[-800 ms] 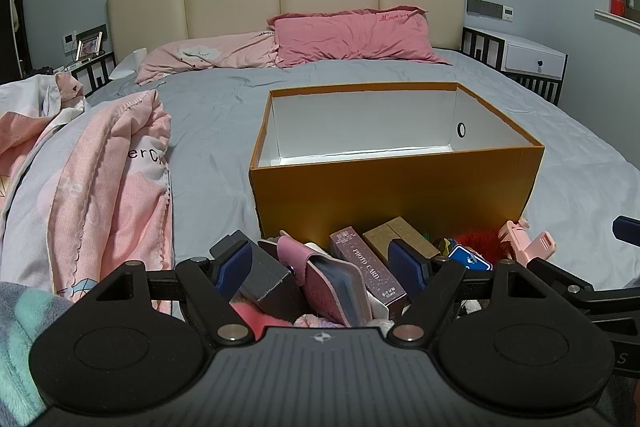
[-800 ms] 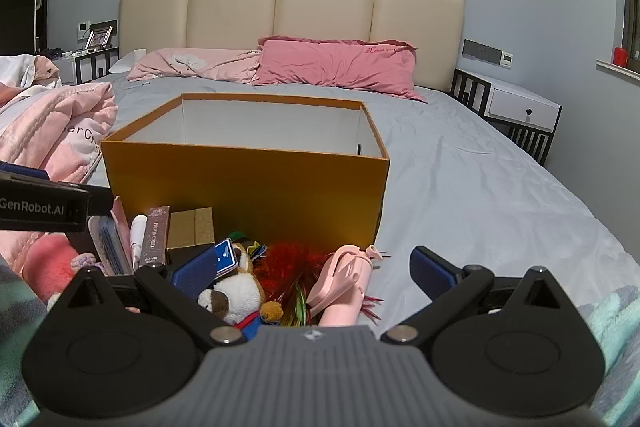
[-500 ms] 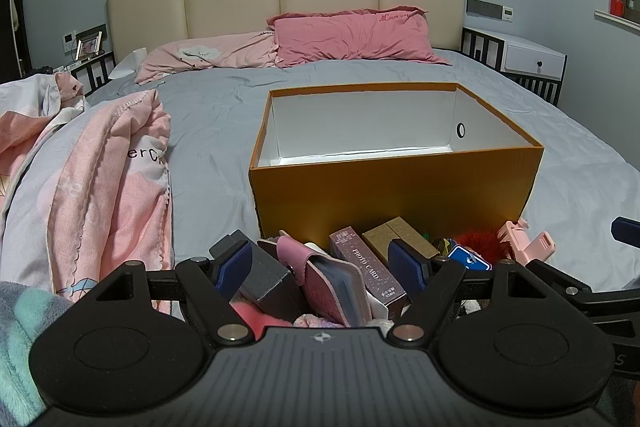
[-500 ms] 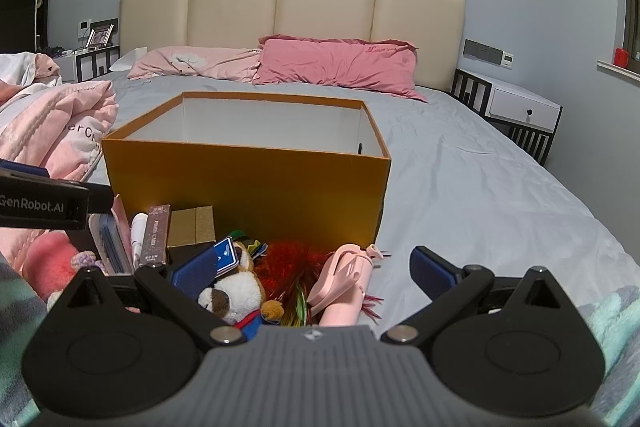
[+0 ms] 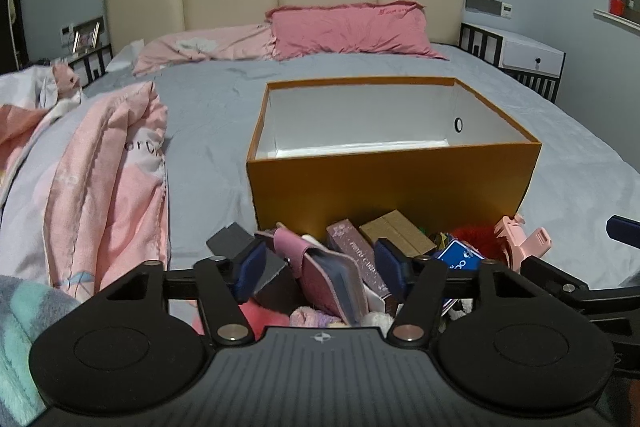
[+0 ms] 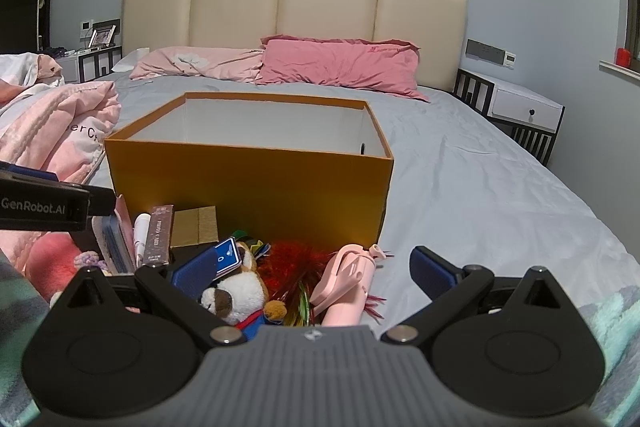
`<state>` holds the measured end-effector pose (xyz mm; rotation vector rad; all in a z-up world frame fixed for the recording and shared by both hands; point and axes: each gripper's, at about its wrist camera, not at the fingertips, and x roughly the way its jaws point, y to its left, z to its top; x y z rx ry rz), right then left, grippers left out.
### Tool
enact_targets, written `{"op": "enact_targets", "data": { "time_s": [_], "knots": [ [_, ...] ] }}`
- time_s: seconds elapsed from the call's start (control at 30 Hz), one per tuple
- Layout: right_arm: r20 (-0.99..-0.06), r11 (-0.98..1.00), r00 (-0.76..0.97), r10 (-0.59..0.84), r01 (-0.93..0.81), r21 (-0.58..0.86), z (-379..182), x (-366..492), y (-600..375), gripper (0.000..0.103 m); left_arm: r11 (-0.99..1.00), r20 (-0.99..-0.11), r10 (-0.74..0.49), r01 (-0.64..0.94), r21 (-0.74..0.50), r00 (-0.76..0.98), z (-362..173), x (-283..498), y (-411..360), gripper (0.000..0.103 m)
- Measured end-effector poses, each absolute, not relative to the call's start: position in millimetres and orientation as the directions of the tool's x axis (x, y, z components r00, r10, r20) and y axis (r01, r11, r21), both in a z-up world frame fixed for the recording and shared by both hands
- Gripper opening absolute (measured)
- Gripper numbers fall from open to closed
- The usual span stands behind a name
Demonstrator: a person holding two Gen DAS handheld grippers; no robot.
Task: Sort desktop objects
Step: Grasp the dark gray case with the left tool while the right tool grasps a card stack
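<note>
Where legible: "GenRobot.AI" on left hand-held gripper [image 6: 44,205].

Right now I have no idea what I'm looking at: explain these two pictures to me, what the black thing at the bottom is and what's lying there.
There is no robot here. A person holds a two-finger gripper in each hand, and each gripper carries a wide-angle camera looking forward along its fingers. One picture comes from the left gripper, the other from the right gripper. The black shape at the bottom is the gripper itself, with blue pads at its fingertips.

Both look across a bed with a grey sheet. On it stands an open orange box; the part of its inside that shows looks empty. In front lies a pile of small things: a pink card wallet, a photo card box, a plush dog and a pink handheld fan.

Both grippers are open and hold nothing.
</note>
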<state>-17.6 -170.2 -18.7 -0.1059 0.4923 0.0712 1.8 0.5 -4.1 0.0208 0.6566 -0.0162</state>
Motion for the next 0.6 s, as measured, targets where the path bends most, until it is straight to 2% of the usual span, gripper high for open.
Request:
{"op": "enact_targets", "data": {
  "time_s": [0.07, 0.1, 0.13, 0.2, 0.23, 0.27, 0.43, 0.6],
  "knots": [
    [-0.486, 0.991, 0.873, 0.05, -0.104, -0.084, -18, -16, -169, 0.096, 1.0, -0.633, -0.017, 0.007, -0.019, 0.774, -4, 5, 5, 0.062],
    [-0.495, 0.99, 0.867, 0.052, -0.11, -0.088, -18, -14, -168, 0.093, 0.999, -0.649, -0.021, -0.007, -0.041, 0.761, -4, 7, 9, 0.054],
    [-0.503, 0.989, 0.862, 0.057, -0.118, -0.091, -17, -13, -167, 0.087, 0.997, -0.666, -0.029, -0.023, -0.068, 0.746, -4, 9, 13, 0.047],
    [-0.524, 0.986, 0.848, 0.078, -0.144, -0.086, -17, -9, -166, 0.078, 0.992, -0.712, -0.038, -0.06, -0.113, 0.701, -6, 16, 23, 0.042],
    [-0.541, 0.984, 0.836, 0.09, -0.159, -0.083, -16, -5, -164, 0.069, 0.989, -0.733, -0.042, -0.074, -0.126, 0.678, -6, 19, 28, 0.041],
    [-0.557, 0.982, 0.824, 0.102, -0.174, -0.076, -15, -2, -163, 0.065, 0.986, -0.75, -0.046, -0.088, -0.139, 0.66, -6, 22, 33, 0.041],
    [-0.601, 0.96, 0.772, 0.209, -0.278, -0.022, -8, 16, -151, 0.054, 0.973, -0.779, -0.057, -0.139, -0.183, 0.624, 4, 33, 60, 0.041],
    [-0.627, 0.897, 0.68, 0.38, -0.438, 0.068, 0, 34, -126, 0.054, 0.945, -0.823, -0.095, -0.21, -0.252, 0.56, 5, 54, 87, 0.041]
  ]
}}
